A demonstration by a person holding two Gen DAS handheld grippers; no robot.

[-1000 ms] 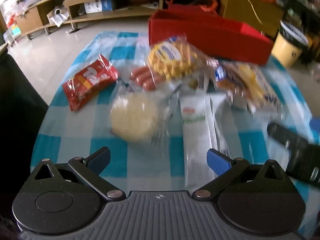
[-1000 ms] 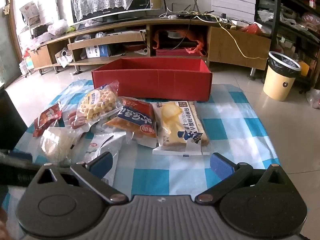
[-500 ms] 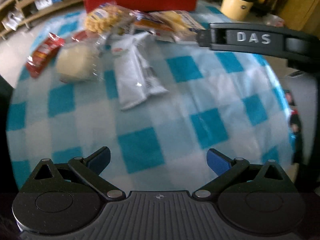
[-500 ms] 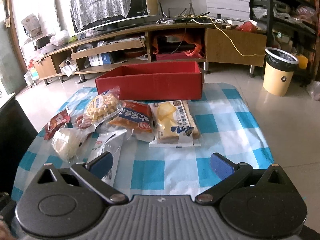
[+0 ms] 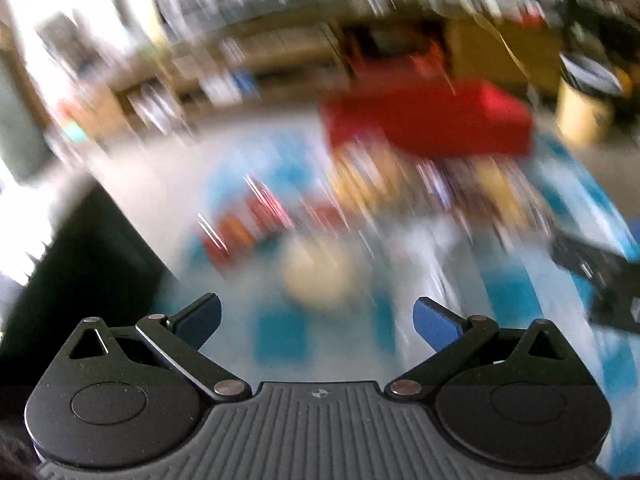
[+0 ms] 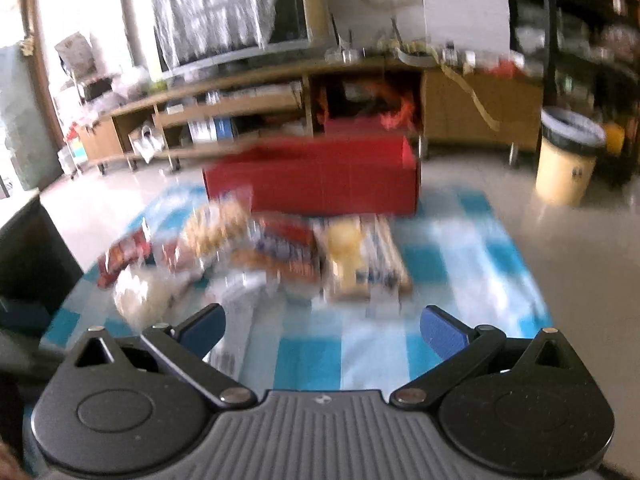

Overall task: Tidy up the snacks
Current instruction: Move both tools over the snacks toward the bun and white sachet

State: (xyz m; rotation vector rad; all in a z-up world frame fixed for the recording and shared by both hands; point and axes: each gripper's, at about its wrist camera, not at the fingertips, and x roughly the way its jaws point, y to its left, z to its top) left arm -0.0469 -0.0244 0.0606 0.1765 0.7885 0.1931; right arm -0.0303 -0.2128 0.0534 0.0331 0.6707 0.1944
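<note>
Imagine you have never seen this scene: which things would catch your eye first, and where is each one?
The red box stands out first, at the far edge of the blue-and-white checked cloth. In front of it lies a blurred heap of snack packets, too smeared to read. The left gripper and the right gripper both hang open and empty above the near part of the cloth.

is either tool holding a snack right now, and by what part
Nothing is held. The left tool and the right tool are both open and bare.
</note>
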